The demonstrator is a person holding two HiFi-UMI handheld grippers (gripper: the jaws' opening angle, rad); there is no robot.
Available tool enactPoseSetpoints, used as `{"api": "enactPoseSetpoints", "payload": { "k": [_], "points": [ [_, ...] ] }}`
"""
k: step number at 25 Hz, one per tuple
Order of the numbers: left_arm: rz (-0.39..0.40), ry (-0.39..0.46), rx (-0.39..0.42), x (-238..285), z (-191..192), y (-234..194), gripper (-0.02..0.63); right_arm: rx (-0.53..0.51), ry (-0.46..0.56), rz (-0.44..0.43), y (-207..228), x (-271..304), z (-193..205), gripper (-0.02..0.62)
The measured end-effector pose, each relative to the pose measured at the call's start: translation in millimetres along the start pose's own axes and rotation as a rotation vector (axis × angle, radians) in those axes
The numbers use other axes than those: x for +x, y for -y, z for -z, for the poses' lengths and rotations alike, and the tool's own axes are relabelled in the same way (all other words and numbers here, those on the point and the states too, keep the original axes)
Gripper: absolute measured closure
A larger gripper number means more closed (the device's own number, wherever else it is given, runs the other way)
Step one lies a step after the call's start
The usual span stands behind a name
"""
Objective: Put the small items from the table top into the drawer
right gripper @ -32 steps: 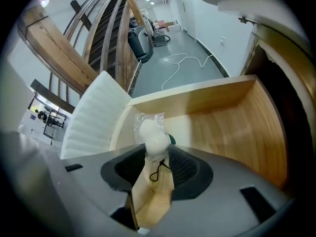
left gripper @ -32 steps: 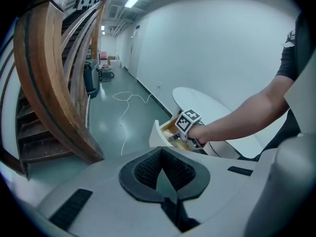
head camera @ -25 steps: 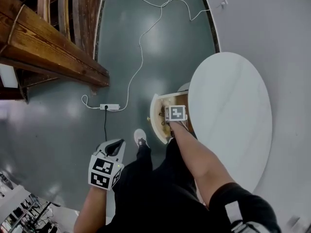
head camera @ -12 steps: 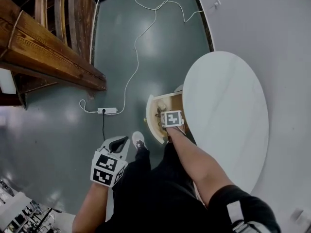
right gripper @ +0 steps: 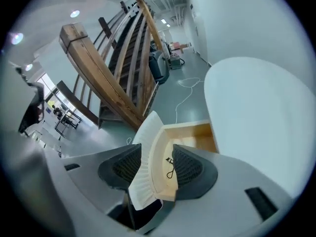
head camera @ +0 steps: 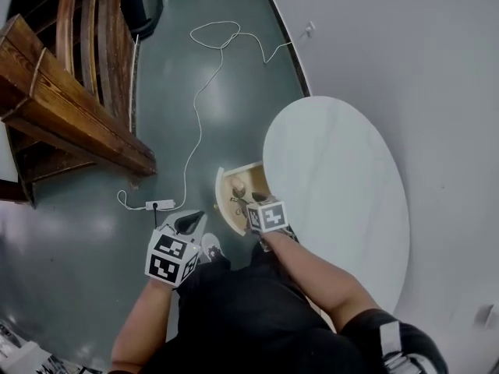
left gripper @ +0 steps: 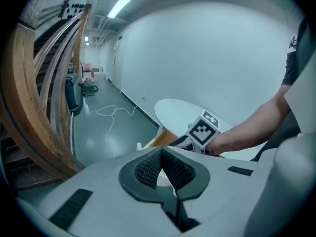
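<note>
The white oval table top (head camera: 343,185) is bare. Its wooden drawer (head camera: 224,202) stands pulled out at the table's left edge, with small dark items (head camera: 238,190) inside. My right gripper (head camera: 261,213) hangs over the drawer's near end. Its jaws have just been opening and now stand open with nothing held. In the right gripper view the drawer's white front (right gripper: 143,157) and a small dark looped item (right gripper: 169,168) lie below the right gripper (right gripper: 157,154). My left gripper (head camera: 189,224) is shut and empty, left of the drawer. In its own view the left gripper (left gripper: 162,152) points at the table (left gripper: 182,110).
A wooden stair structure (head camera: 70,115) fills the left side. A white cable with a power strip (head camera: 156,205) runs over the grey floor. A white wall (head camera: 405,53) lies behind the table. The person's shoe (head camera: 210,245) is beside the drawer.
My right gripper has come up out of the drawer toward the person. The left gripper has risen and moved closer to the drawer. The head view has shifted.
</note>
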State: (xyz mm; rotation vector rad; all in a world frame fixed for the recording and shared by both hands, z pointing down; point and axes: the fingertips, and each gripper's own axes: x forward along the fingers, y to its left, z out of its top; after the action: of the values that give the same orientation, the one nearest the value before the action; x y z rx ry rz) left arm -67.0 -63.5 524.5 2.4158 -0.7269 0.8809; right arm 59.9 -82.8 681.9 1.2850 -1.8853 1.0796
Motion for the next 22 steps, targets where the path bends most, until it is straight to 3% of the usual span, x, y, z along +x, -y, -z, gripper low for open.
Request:
{"api": "enactPoseSetpoints", "payload": {
  "k": [8,13,22],
  "points": [
    [0.028,0.106,0.047,-0.6,-52.3,21.3,0.592,-0.121,0.217,-0.097,-34.3,-104.4,-51.1,0.413],
    [0.004,0.176,0.051,-6.8,-77.4,19.3,0.592,-0.286,0.346,-0.109,-46.3,-160.2,-81.4,0.483],
    [-0.001,0.233,0.078,-24.1,-110.2,33.3,0.592,-0.177,0.521,-0.153,-24.1,-221.9,-104.9,0.586]
  ]
}}
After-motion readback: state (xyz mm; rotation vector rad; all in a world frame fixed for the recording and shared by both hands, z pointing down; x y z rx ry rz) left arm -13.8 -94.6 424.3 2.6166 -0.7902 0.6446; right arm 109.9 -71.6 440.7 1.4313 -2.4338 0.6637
